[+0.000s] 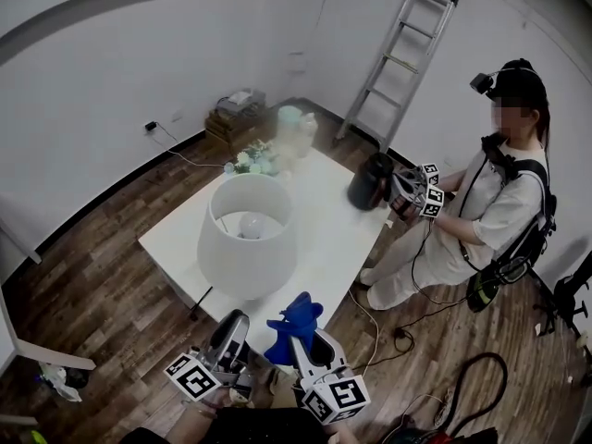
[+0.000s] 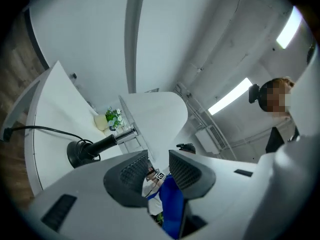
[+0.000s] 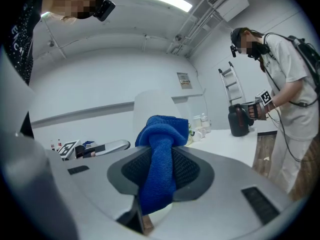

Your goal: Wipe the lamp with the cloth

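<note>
Facing a white table (image 1: 347, 239) on wood floor (image 1: 102, 285), white walls behind. Holding both hands low at the near table edge, side by side, aiming roughly level across it. Carrying left gripper (image 2: 158, 157) rolled sideways, jaws standing wide apart, nothing between the pads; lamp (image 1: 247, 239) standing just ahead of it. Clamping right gripper (image 3: 160, 156) on blue cloth (image 3: 162, 131), bunched end sticking out past the jaw tips; lamp sitting ahead, slightly left.
</note>
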Motion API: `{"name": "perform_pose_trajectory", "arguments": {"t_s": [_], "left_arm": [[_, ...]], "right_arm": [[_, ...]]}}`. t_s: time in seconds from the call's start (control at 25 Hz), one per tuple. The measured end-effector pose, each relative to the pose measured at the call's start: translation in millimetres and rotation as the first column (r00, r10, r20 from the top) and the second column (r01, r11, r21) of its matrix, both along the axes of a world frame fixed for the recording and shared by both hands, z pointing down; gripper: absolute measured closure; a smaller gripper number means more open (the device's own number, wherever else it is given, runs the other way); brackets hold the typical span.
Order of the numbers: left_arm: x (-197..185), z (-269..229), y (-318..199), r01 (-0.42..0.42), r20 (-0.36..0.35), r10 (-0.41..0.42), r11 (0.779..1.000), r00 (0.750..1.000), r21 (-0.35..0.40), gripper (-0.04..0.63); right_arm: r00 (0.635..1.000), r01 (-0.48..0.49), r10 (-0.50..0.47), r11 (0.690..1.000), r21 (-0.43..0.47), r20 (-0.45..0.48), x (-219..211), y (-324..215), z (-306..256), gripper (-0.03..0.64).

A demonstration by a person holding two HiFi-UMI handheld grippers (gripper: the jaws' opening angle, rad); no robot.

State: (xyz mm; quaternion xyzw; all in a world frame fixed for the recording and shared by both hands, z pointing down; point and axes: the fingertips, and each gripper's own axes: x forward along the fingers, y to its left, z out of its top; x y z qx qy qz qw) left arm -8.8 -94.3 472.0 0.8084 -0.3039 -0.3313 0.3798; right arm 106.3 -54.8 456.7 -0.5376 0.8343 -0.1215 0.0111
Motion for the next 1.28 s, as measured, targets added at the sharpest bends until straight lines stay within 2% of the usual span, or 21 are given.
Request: {"name": "perform_pose_trajectory", "arguments": {"t_s": [0.08, 0.16, 0.28, 0.36, 0.44, 0.52, 0.6, 0.68, 0.76, 0.8, 0.96, 1.12, 1.28], "left_arm": [[2.8, 1.0, -5.2, -0.001, 0.006, 0.001, 1.0, 1.0, 0.001, 0.479], [8.5, 1.6, -5.7, -0.013, 0.019, 0.013, 1.0, 1.0, -0.001, 0.479], [11.4, 3.2, -3.5, -0.027, 0.063, 0.027, 1.0, 0.998, 0.013, 0.479], [11.4, 3.4, -1.8, -0.032, 0.136, 0.025, 0.998, 0.99, 0.048, 0.479], [10.8, 3.2, -0.4, -0.033, 0.192, 0.017, 0.997, 0.981, 0.077, 0.48], [7.9, 1.3, 0.0, -0.023, 0.209, 0.004, 0.996, 0.978, 0.089, 0.48], [3.4, 1.1, 0.4, -0.009, 0.22, -0.012, 0.996, 0.975, 0.091, 0.48], [-0.7, 2.2, 2.0, -0.001, 0.243, -0.023, 0.995, 0.97, 0.096, 0.48], [-3.5, 2.9, 2.2, 0.002, 0.257, -0.028, 0.995, 0.966, 0.098, 0.48], [-4.6, 3.0, 1.4, 0.005, 0.259, -0.03, 0.995, 0.965, 0.098, 0.48], [-8.1, 2.2, 0.6, 0.005, 0.289, -0.036, 0.994, 0.957, 0.106, 0.48], [-10.4, 4.5, -2.0, 0.005, 0.328, -0.044, 0.993, 0.944, 0.117, 0.48], [-14.0, 8.9, -4.0, 0.015, 0.349, -0.055, 0.993, 0.936, 0.116, 0.481]], "right_arm": [[1.0, 0.016, -0.016, 1.0, 0.007, -0.025, 1.9, -7.8, -2.5, 0.509], [0.995, 0.017, -0.013, 0.999, 0.044, -0.099, 5.7, -15.6, -13.0, 0.509], [0.977, 0.056, -0.021, 0.985, 0.162, -0.212, 10.2, -35.8, -40.3, 0.509], [0.958, 0.124, -0.042, 0.952, 0.279, -0.282, 9.3, -53.6, -75.3, 0.509], [0.917, 0.205, -0.038, 0.898, 0.389, -0.397, 5.8, -68.4, -113.6, 0.509], [0.864, 0.308, -0.044, 0.834, 0.457, -0.502, -5.0, -77.7, -146.3, 0.509], [0.803, 0.412, -0.065, 0.779, 0.472, -0.593, -21.2, -83.3, -166.6, 0.509], [0.72, 0.491, -0.067, 0.753, 0.438, -0.691, -36.1, -88.0, -168.6, 0.509], [0.641, 0.536, -0.051, 0.745, 0.398, -0.766, -46.8, -91.7, -160.3, 0.509], [0.622, 0.548, -0.052, 0.741, 0.388, -0.781, -50.5, -92.2, -155.1, 0.509], [0.643, 0.539, -0.099, 0.763, 0.357, -0.76, -51.6, -86.0, -125.9, 0.509], [0.647, 0.532, -0.138, 0.787, 0.314, -0.75, -48.9, -80.8, -90.7, 0.509], [0.632, 0.54, -0.174, 0.798, 0.267, -0.756, -49.7, -73.2, -56.8, 0.509]]}}
